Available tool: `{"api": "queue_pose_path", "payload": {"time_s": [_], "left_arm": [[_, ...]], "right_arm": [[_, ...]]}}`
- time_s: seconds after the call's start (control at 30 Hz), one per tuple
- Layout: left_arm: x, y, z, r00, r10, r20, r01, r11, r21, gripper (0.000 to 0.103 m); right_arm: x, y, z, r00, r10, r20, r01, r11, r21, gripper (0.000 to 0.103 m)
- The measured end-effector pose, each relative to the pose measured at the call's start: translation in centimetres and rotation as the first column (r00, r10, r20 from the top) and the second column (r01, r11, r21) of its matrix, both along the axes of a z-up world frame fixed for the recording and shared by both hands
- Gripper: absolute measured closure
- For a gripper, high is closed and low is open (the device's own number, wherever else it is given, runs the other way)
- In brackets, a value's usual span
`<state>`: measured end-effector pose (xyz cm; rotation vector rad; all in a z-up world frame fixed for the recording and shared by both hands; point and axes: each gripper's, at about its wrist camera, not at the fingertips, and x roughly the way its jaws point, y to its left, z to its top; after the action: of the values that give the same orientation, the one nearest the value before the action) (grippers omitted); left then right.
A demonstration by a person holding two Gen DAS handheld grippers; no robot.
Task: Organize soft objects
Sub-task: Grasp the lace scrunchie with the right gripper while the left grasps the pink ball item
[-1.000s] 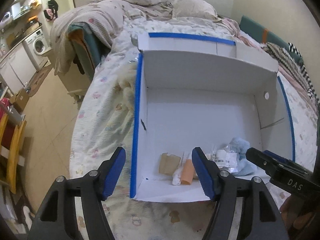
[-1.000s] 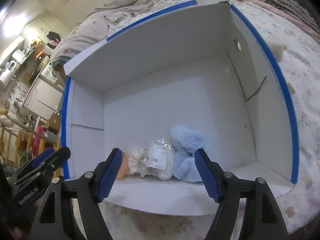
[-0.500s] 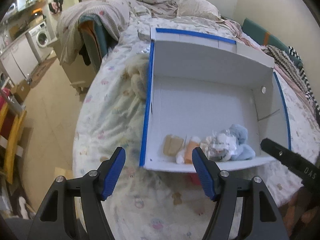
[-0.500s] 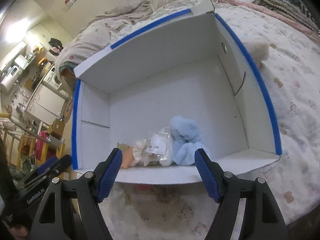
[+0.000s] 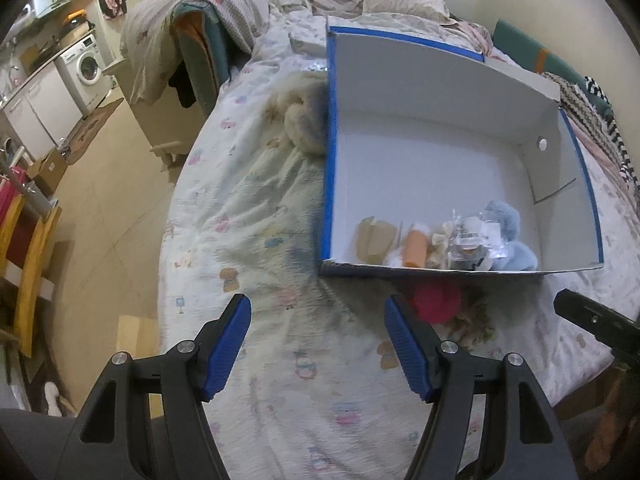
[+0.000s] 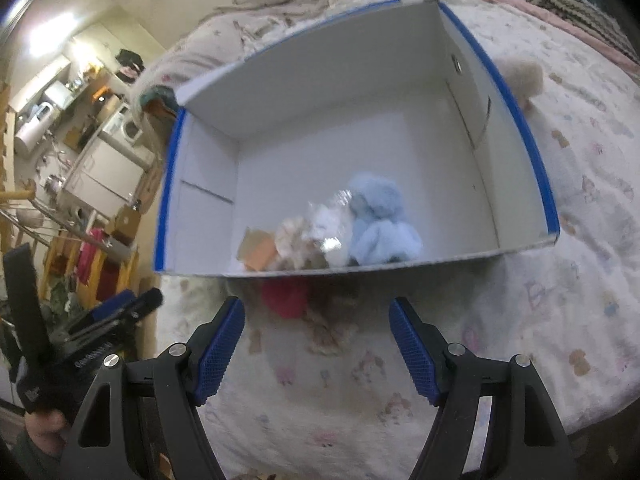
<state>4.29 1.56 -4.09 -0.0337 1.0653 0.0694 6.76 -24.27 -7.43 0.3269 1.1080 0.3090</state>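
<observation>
The left gripper (image 5: 318, 344) hung with jaws apart and empty above the patterned bedsheet (image 5: 256, 240). A red fuzzy soft object (image 5: 436, 302) lay just outside the white blue-edged cardboard box (image 5: 420, 152). The right gripper (image 6: 316, 344) likewise gaped, holding nothing.

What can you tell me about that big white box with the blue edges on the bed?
The white box looks like cardboard, open-topped, with blue tape along its rims and a small round hole in one side wall. It sits on the patterned bedspread. Most of its floor is bare; along the near wall lie a blue plush toy, a clear plastic packet, an orange item and a tan piece. A red soft object lies outside, by the near wall. Neither gripper touches the box.
</observation>
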Motion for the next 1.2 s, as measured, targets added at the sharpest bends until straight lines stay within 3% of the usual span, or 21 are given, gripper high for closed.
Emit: {"api": "queue_pose_path", "payload": {"time_s": [0.2,0.37,0.5,0.77,0.87,1.0,1.2], "left_arm": [[0.3,1.4,-0.2,0.999,0.038,-0.022,-0.038,0.999,-0.017,0.037],[0.5,1.7,-0.6,0.999,0.038,-0.038,-0.040,0.998,-0.056,0.037],[0.5,1.7,-0.9,0.999,0.035,-0.038,-0.036,0.998,-0.043,0.037],[0.7,1.5,-2.2,0.998,0.020,-0.067,-0.022,0.999,-0.024,0.037],[0.8,1.1,-2.6,0.997,0.004,-0.072,-0.006,1.000,-0.017,0.037],[1.1,0.0,-2.9,0.997,-0.021,-0.081,0.020,1.000,-0.019,0.037],[1.5,-2.6,-3.7,0.991,-0.078,-0.109,0.076,0.997,-0.030,0.037]], "right_arm": [[1.2,-0.3,-3.9,0.987,-0.065,-0.148,0.061,0.998,-0.032,0.024],[2.3,1.7,-7.4,0.970,-0.044,-0.241,0.024,0.996,-0.087,0.024],[3.0,4.7,-9.5,0.967,0.026,-0.255,-0.082,0.974,-0.210,0.024],[3.9,7.6,-10.2,0.971,0.070,-0.228,-0.133,0.952,-0.274,0.026],[3.9,7.9,-10.2,0.973,0.082,-0.214,-0.147,0.939,-0.310,0.070],[3.6,7.5,-9.6,0.972,0.088,-0.217,-0.148,0.948,-0.282,0.085],[2.5,4.1,-8.2,0.977,0.061,-0.206,-0.108,0.968,-0.228,0.088]]}}
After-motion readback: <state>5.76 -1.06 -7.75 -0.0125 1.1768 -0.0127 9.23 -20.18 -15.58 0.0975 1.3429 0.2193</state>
